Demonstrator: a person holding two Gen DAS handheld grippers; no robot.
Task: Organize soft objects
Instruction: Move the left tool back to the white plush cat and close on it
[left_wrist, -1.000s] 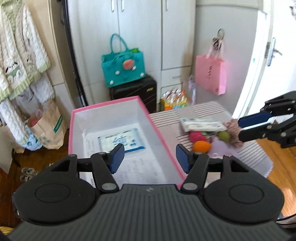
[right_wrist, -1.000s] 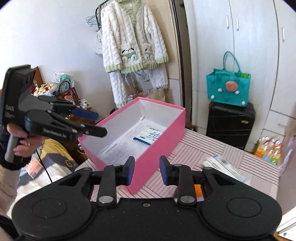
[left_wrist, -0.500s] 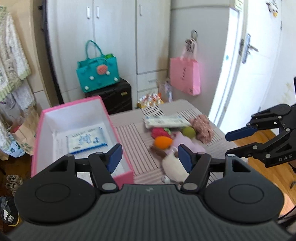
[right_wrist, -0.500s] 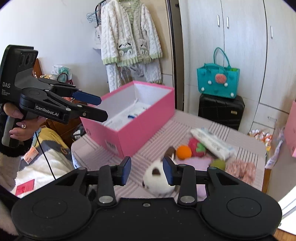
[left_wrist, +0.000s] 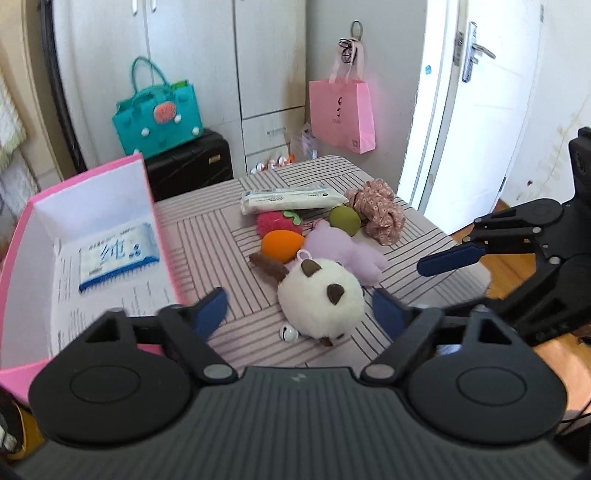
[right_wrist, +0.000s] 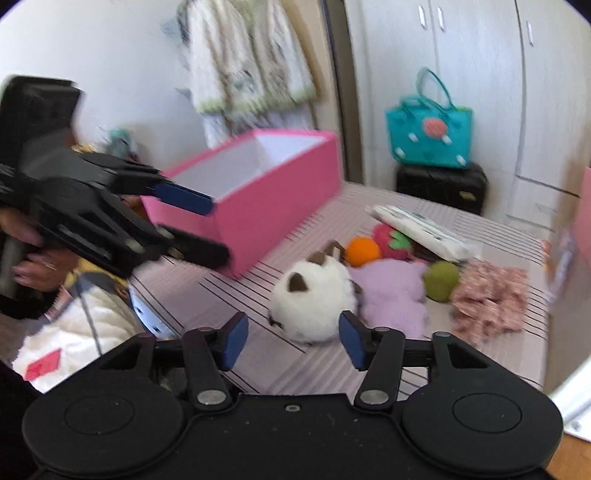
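Note:
A pile of soft things lies on the striped table: a white plush cat, a lilac plush, an orange ball, a red strawberry, a green ball, a floral scrunchie and a tissue pack. A pink box on the left holds a blue-and-white pack. My left gripper is open, just before the cat. My right gripper is open, close to the cat.
A teal bag sits on a black suitcase behind the table. A pink paper bag hangs on the cabinet. A white door is at the right. A cardigan hangs at the left.
Both grippers have swung from the pink box toward the toy pile and come closer to the white cat. The right gripper's jaws have opened wider.

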